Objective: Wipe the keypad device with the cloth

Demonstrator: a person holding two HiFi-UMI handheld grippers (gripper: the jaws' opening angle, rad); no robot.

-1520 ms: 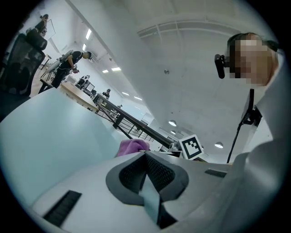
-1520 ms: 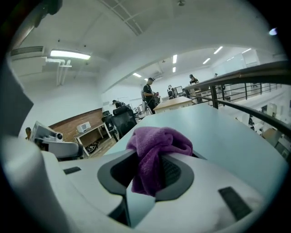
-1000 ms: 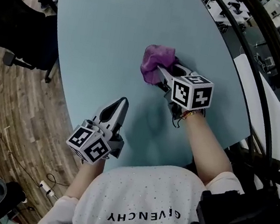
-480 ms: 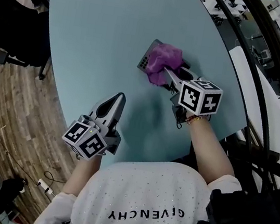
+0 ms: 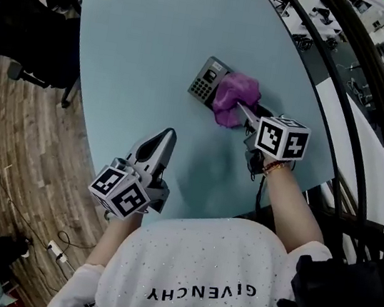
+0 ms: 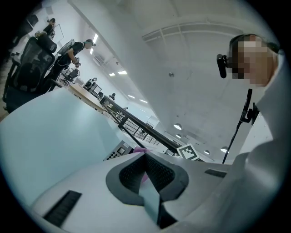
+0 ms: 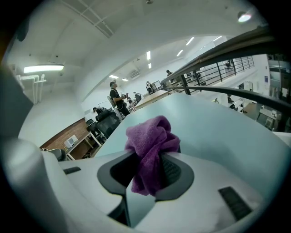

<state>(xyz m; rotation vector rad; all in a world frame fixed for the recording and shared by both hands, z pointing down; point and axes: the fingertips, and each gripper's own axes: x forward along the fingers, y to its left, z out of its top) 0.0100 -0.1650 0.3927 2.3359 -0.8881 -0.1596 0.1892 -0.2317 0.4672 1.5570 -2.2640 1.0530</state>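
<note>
On the smooth pale-blue table (image 5: 152, 42) we see the grey, button-faced keypad device (image 5: 206, 81) at 1 o'clock, its right side covered by the crumpled fuzzy purple cloth (image 5: 235, 97) pinched in our right gripper (image 5: 242, 109), our left gripper (image 5: 168, 137) closed and empty at 7 o'clock, black office chairs (image 5: 27, 33) at 10 o'clock.

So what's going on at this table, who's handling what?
A person works at a pale blue table with a hand-held gripper in each hand. The right hand-held gripper is shut on a purple cloth, and the cloth lies over the right end of the keypad; its keys at the left end show uncovered. The left hand-held gripper is shut with nothing in it, held over bare table nearer the person, apart from the keypad.
</note>
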